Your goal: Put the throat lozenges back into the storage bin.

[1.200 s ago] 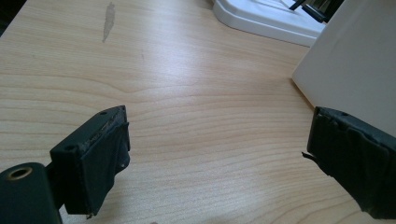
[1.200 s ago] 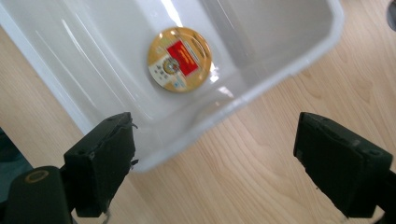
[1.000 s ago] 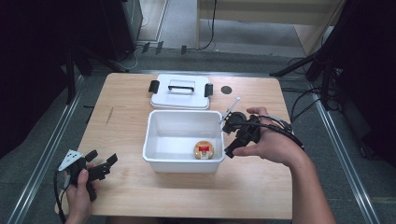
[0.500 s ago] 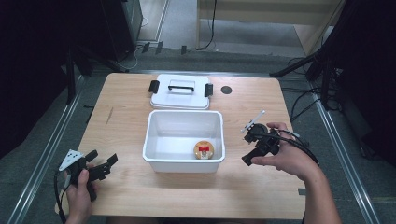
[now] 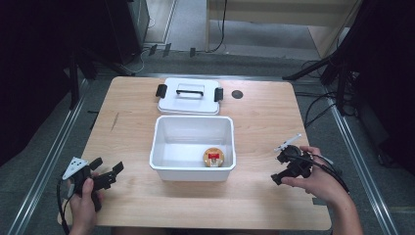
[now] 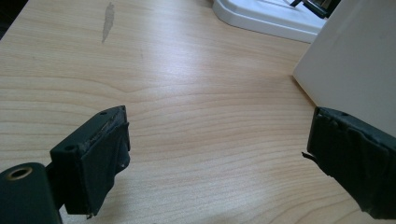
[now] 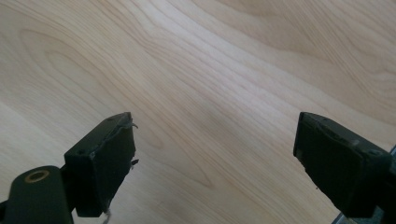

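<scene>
Right tool [image 5: 286, 169]: 1.0 s ago at the right wall of the white bin [image 5: 193, 175], reaching over its rim near the round tin [image 5: 214, 156]. 0.5 s ago clear of the bin, drawn toward the right edge of the worktop [image 5: 264, 117]. Now nearer the front right corner, well apart from the bin, low over bare wood. Jaws spread wide in the right gripper view, nothing between them.

Right hand [image 5: 320, 181]: withdrawn with the tool toward the front edge; the forearm now enters at the front right corner.

Round tin: lying on the bin floor at the front right inside corner, fully uncovered now that the tool is away.
</scene>
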